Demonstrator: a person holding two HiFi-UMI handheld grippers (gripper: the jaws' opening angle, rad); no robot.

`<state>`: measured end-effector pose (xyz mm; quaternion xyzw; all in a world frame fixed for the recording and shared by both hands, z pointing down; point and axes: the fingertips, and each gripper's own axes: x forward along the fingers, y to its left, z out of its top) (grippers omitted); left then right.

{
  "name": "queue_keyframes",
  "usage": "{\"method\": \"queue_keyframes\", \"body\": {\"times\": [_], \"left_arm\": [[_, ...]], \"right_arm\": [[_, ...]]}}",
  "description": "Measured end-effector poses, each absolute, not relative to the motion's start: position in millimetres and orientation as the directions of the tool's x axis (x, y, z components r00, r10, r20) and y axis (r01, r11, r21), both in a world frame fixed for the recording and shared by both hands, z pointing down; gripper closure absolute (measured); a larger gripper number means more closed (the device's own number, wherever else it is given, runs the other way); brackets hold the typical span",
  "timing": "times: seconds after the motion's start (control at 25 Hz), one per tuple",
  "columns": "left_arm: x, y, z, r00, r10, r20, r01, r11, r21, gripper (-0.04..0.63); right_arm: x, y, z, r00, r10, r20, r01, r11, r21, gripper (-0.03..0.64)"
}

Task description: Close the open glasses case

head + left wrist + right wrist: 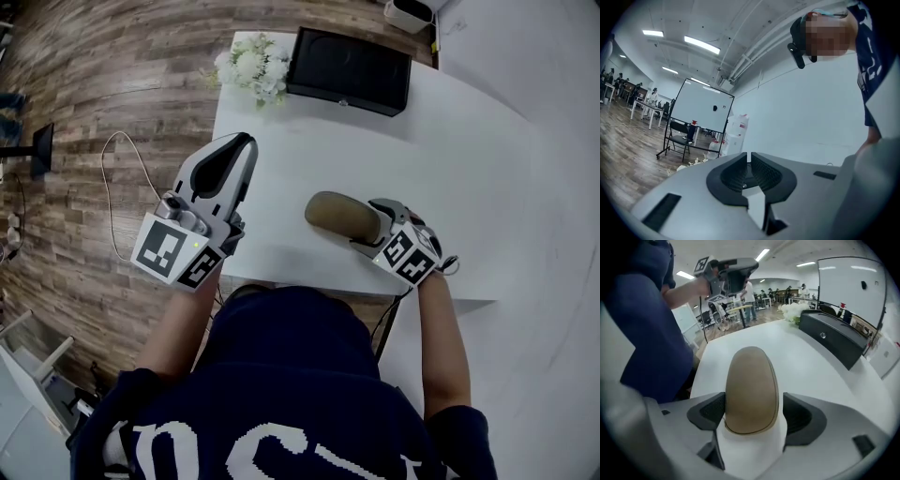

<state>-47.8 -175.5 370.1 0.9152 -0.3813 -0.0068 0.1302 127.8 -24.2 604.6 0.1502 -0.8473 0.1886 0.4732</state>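
Our right gripper (753,411) has its jaws wide apart around the tan glasses case (751,380). The left pad sits right at the case's side, but a strip of white shows between the right pad and the case, so we judge that nothing is clamped. The case lies on the white table (469,159), near its front edge. Its lid is down on its base with only a thin seam showing, and we judge it closed or very nearly so.

To finish well, we should check that the seam runs even all round and press gently on the lid wherever it gapes. Then we should draw the gripper straight off, so that no pad drags along the side and skids the case toward the edge.

Our left gripper (749,158) has its jaws together on nothing, held up by the table's left edge. Farther back, a black box (349,70) and white flowers (251,66) stand well apart from the case.
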Motion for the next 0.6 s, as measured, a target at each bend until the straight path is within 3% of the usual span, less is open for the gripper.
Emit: {"method": "queue_keyframes", "body": {"times": [0.16, 0.36, 0.48, 0.6], "left_arm": [[-52, -171, 372, 0.712, -0.697, 0.086, -0.692, -0.675, 0.257, 0.571], [-59, -167, 388, 0.713, -0.694, 0.098, -0.674, -0.641, 0.367, 0.556], [-59, -164, 405, 0.736, -0.667, 0.117, -0.633, -0.617, 0.467, 0.426], [-50, -157, 423, 0.773, -0.621, 0.13, -0.574, -0.599, 0.559, 0.366]], "right_arm": [[122, -24, 612, -0.477, -0.044, 0.878, -0.384, 0.909, -0.163, 0.282], [118, -25, 603, -0.561, -0.117, 0.819, -0.484, 0.849, -0.211, 0.284], [116, -39, 582, -0.628, -0.214, 0.748, -0.562, 0.79, -0.246, 0.284], [114, -59, 553, -0.662, -0.31, 0.682, -0.601, 0.764, -0.236, 0.284]]}}
